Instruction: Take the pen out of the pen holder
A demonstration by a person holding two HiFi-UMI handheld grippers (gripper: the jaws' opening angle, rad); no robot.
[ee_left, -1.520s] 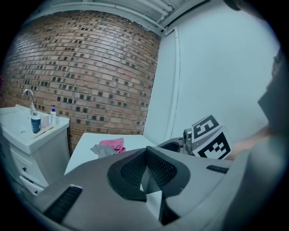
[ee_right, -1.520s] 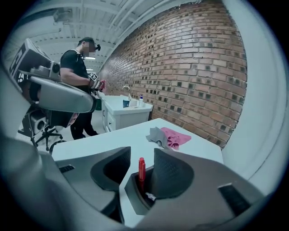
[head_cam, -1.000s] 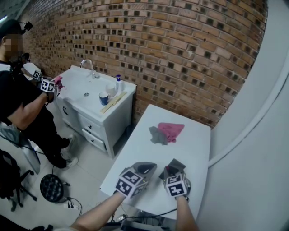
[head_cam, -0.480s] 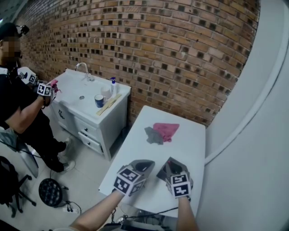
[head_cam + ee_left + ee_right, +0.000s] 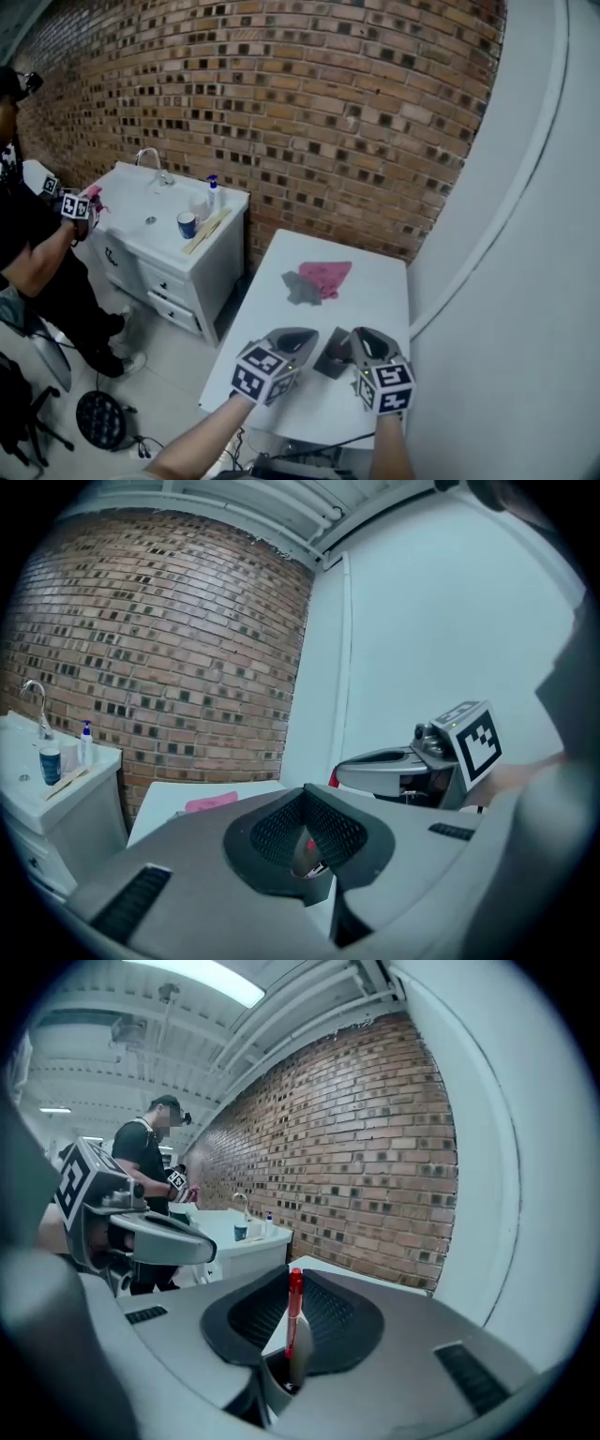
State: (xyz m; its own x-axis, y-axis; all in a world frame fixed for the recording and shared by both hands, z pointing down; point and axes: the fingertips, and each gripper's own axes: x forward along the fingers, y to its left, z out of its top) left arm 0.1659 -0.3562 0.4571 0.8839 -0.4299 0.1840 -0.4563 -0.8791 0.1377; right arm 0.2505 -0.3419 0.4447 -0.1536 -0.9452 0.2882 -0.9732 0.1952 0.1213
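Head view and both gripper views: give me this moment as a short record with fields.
pen: red-capped, upright, clamped in right hand-held gripper
pen holder: dark, between both grippers' tips, near end of white table
left hand-held gripper: jaws closed, apparently on the pen holder
cloths: pink cloth and grey cloth, touching, far half of table

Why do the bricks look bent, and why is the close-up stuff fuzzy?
Head view: the wide lens bows the brick wall. Left gripper view: black corners, and the left gripper's near grey body is out of focus. Right gripper view: the red pen between the fingers is fairly sharp; a ceiling light glares.
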